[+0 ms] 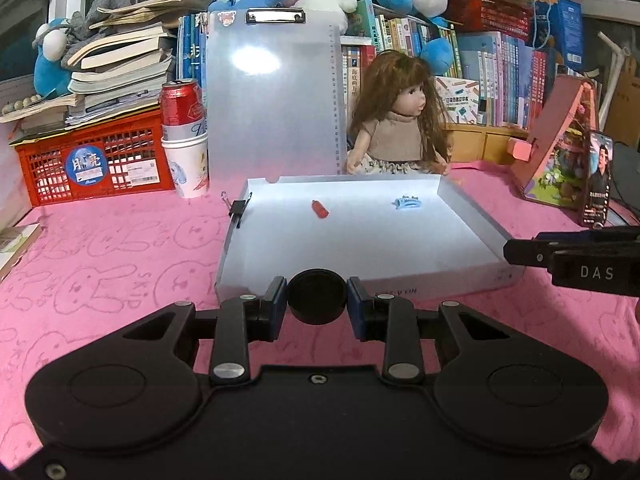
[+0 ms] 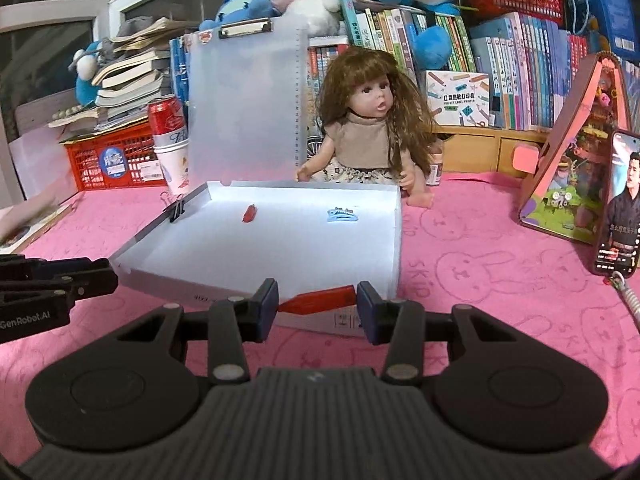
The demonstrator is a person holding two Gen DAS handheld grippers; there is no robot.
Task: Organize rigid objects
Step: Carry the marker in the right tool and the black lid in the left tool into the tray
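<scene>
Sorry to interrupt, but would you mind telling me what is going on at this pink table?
A person is sorting small items into an open translucent case on the pink cloth. The left gripper is clamped on a round black cap, and the right gripper holds a red pointed piece crosswise; both are at the case's near edge. A small red item and a blue hair clip already lie inside.
</scene>
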